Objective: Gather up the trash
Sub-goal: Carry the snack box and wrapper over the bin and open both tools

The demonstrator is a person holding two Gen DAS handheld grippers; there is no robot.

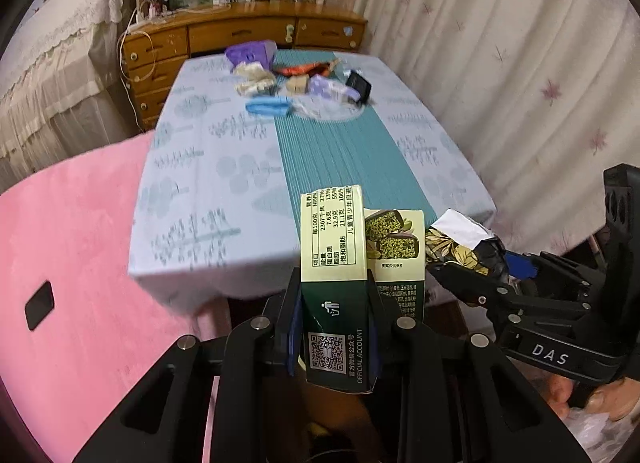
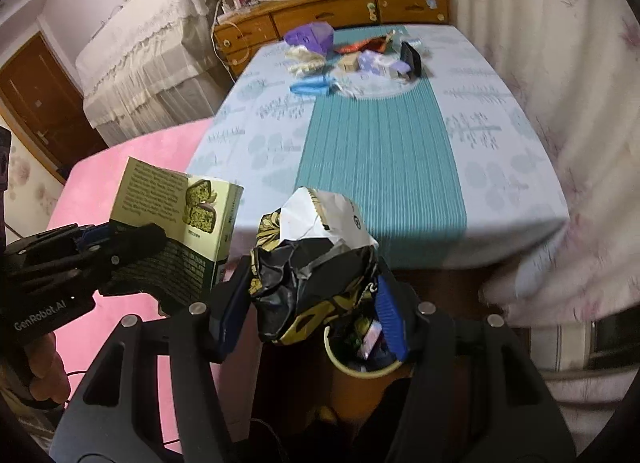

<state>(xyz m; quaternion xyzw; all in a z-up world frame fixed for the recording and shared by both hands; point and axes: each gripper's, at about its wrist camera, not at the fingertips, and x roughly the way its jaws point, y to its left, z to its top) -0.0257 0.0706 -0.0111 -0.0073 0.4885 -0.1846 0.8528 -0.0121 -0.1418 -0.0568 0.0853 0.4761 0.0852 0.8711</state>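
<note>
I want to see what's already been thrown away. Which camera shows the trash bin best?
The right wrist view: the trash bin sits below the crumpled wrapper, its round rim and contents visible. The left wrist view doesn't clearly show it.

Pale blue tree-print cloth (image 1: 208, 151) spread over the worktop, teal striped runner (image 1: 344, 159) down its middle. Pink blanket (image 1: 80, 247) at 9 o'clock of it, small black rectangle (image 1: 39, 305) lying on top. Wooden dresser (image 1: 240, 35) with drawers at 12 o'clock, small clutter along its top, shelves above. Lace-draped furniture (image 2: 140, 59) toward 10 o'clock. Pale leaf-patterned curtain (image 1: 520, 83) hanging at 3 o'clock. Brown door (image 2: 36, 99) at far 9 o'clock.
</note>
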